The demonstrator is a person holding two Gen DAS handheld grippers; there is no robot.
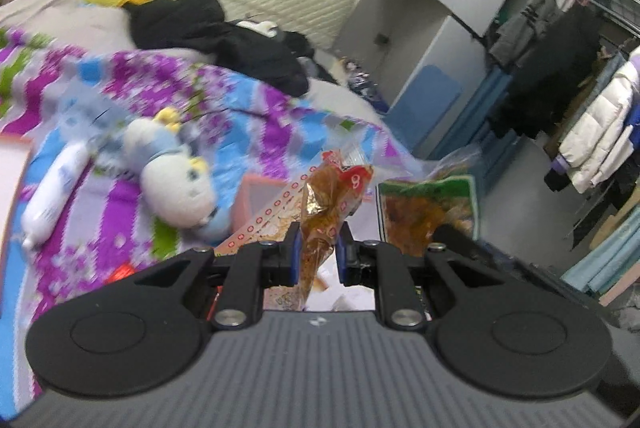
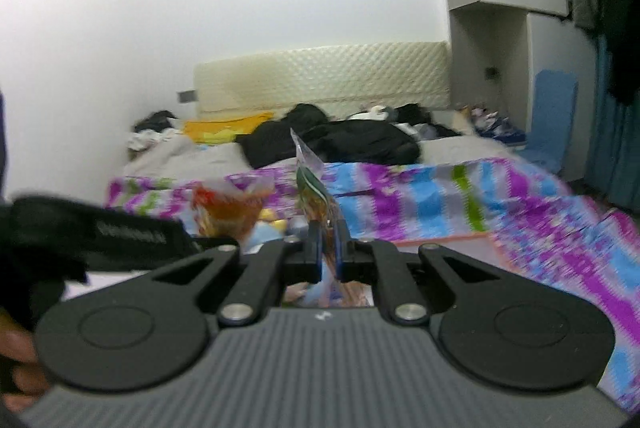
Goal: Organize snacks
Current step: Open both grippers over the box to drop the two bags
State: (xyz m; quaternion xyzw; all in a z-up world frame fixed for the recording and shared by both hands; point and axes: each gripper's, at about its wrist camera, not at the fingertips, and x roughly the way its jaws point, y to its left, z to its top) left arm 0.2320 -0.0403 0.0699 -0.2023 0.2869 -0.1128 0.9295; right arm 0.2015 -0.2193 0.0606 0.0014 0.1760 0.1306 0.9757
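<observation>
My left gripper is shut on a clear snack packet with red print and orange-brown contents, held up over the bed. To its right hangs a green-edged snack packet, seen flat on, with the other gripper's black finger just below it. In the right wrist view my right gripper is shut on that green-edged packet, seen edge on and standing upright. The red-print packet shows blurred to the left there, above the left gripper's black body.
Below lies a bed with a purple, blue and green cover, a plush toy, a white tube and a pink box. Black clothing lies near the headboard. A clothes rack stands at right.
</observation>
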